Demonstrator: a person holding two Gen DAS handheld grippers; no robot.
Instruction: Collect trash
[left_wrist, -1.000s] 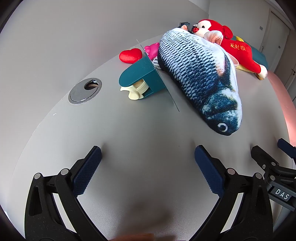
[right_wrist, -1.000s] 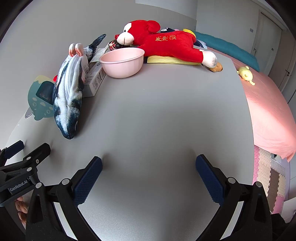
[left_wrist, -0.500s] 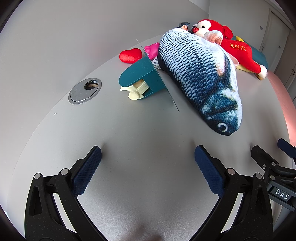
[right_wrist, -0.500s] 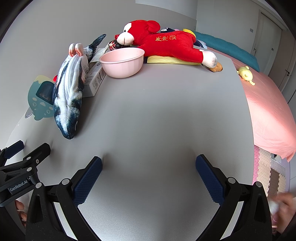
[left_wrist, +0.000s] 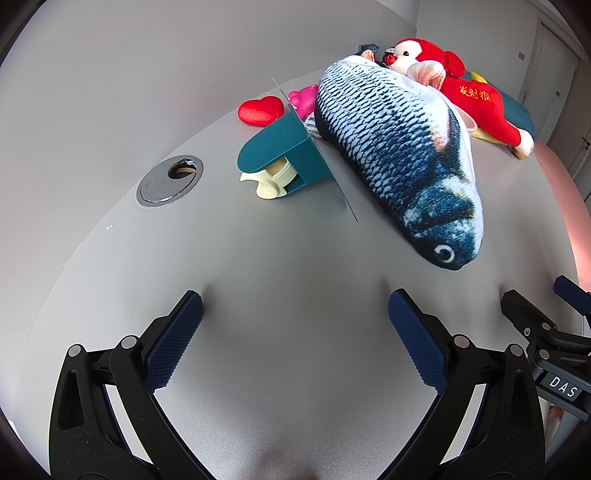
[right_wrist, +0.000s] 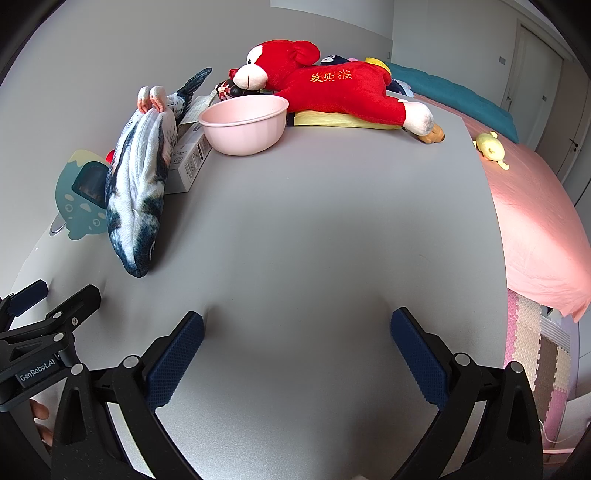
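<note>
Both grippers rest low over a grey table (right_wrist: 314, 229). My left gripper (left_wrist: 295, 310) is open with nothing between its blue pads; the right gripper's body shows at the right edge of the left wrist view. My right gripper (right_wrist: 297, 332) is open and empty too. A pink bowl (right_wrist: 243, 123) stands at the back of the table. A white printed carton (right_wrist: 190, 158) lies beside it, partly under the plush fish (right_wrist: 142, 177). A teal cardboard package (left_wrist: 284, 155) with a cream plastic piece (left_wrist: 271, 181) lies beyond the left gripper. No loose scrap shows near either gripper.
A big plush fish (left_wrist: 399, 155) lies across the table. A red plush monkey (right_wrist: 332, 88) lies at the back on a yellow pad. A red heart (left_wrist: 260, 110), a pink toy (left_wrist: 303, 99), a metal cable grommet (left_wrist: 170, 181). A pink bed (right_wrist: 535, 214) on the right.
A blurred hand that showed at the lower right edge of the right wrist view half a second ago is gone. Neither gripper has moved.
</note>
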